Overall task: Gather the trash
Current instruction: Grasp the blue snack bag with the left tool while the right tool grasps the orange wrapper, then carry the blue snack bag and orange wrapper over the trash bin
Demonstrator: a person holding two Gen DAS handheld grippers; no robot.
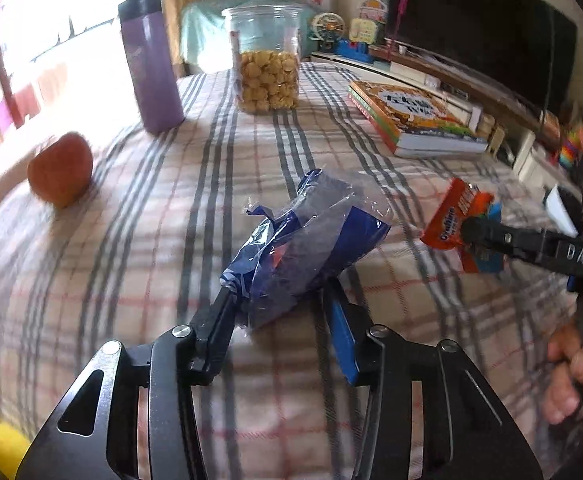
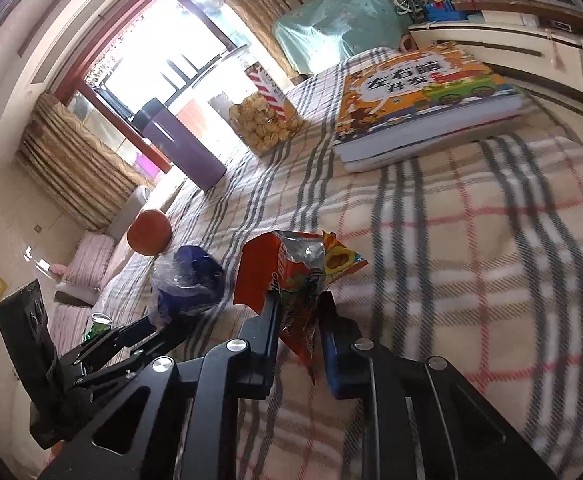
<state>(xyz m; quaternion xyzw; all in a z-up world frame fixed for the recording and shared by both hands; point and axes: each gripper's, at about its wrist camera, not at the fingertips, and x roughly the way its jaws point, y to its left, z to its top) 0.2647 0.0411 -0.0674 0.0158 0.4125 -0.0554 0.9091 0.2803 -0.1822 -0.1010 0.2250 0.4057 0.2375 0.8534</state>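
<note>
currently: blue plastic wrapper (image 1: 307,236), light, crinkly, slippery, pinched at near end in left gripper (image 1: 281,304) above plaid-covered counter (image 1: 151,216); orange snack bag (image 2: 291,280), limp foil, clamped mid-body in right gripper (image 2: 297,320).

Blue wrapper (image 1: 303,240): thin crinkled plastic, glossy.
Orange packet (image 2: 295,276): shiny foil-lined film.
Tablecloth (image 1: 171,216): soft matt woven plaid.
Jar (image 1: 267,60): clear smooth plastic.

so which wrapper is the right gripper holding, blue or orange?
The orange snack wrapper, torn open at the top, pinched in the right gripper. The blue crumpled wrapper sits in the left gripper.
</note>
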